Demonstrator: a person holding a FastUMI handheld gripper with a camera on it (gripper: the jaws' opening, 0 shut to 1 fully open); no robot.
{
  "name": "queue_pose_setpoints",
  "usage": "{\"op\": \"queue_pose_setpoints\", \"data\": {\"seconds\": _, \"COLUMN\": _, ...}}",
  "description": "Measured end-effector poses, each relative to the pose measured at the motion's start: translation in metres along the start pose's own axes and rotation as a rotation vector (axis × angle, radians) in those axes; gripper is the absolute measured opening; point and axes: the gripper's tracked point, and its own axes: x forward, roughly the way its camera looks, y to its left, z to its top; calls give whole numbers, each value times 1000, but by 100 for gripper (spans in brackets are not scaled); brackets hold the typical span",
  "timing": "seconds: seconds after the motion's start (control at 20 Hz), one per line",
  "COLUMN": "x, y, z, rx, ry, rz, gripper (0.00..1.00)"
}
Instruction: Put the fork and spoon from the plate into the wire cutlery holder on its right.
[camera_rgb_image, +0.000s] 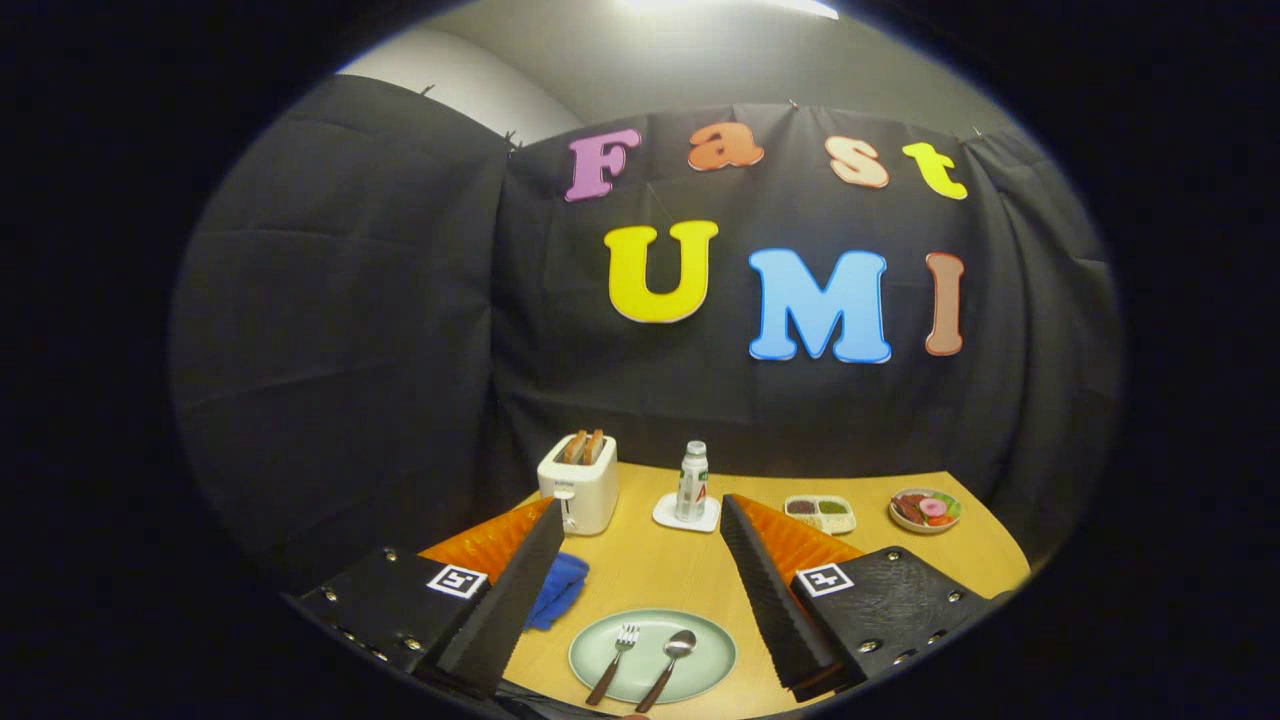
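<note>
Tongs (640, 610) stand spread wide and hold nothing, their two dark ridged fingers (505, 600) splayed to either side of the pale green plate (600, 655), which lies on the tabletop (650, 565) between them and close in. On that plate the fork (613, 662) lies to the left with its tines pointing away, and the spoon (668, 665) lies just beside it on the right, bowl away; the two handles run roughly parallel and come back toward the camera. Neither piece is touched by a finger.

Judging from this, the task has not started in any real sense: both pieces of cutlery are on the plate, so both have yet to be picked up and carried over. The wire cutlery holder cannot be made out; the right finger covers the ground to the right of the plate, where the task places it.

Further out, a blue cloth (558, 588) sits partly behind the left finger. Beyond the fingers stand a white toaster (580, 482) with two slices of bread in its slots, a small bottle (692, 483) on a white coaster (685, 514), a divided dish (820, 513) with dark and green fillings, and a small plate of food (926, 510) near the far right edge of the tabletop.
</note>
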Motion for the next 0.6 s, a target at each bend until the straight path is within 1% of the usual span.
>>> {"op": "queue_pose_setpoints", "data": {"seconds": 0.3, "x": 18, "y": -12, "z": -78, "rx": 29, "ry": 210, "rz": -70, "gripper": 97}}
{"op": "queue_pose_setpoints", "data": {"seconds": 0.6, "x": 30, "y": -24, "z": -136, "rx": 96, "ry": 350, "rz": -125, "gripper": 97}}
